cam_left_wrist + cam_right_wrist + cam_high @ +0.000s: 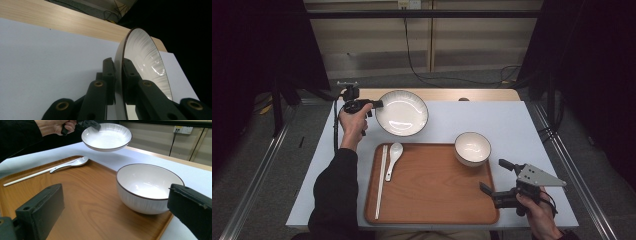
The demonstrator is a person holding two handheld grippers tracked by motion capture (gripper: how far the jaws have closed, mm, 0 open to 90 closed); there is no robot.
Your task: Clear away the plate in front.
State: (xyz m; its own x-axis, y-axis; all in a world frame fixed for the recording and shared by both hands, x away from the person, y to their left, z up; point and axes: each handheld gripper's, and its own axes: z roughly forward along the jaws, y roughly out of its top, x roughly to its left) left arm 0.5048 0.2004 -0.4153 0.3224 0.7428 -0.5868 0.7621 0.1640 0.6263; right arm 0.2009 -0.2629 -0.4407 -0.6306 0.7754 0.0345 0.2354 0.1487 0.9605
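A white ribbed plate [402,112] hangs clear above the table [512,120], just beyond the wooden tray [437,200], its rim pinched between the left gripper [377,104] jaws. The right gripper [494,176] rests wide apart and empty at the tray's corner, near a bowl [472,148], with spoon [393,159] and chopsticks [381,181] opposite.

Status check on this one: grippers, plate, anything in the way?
Left gripper shut on plate rim, plate off the table. Right gripper open, empty, at tray edge near bowl. Spoon and chopsticks at tray's left; middle free.
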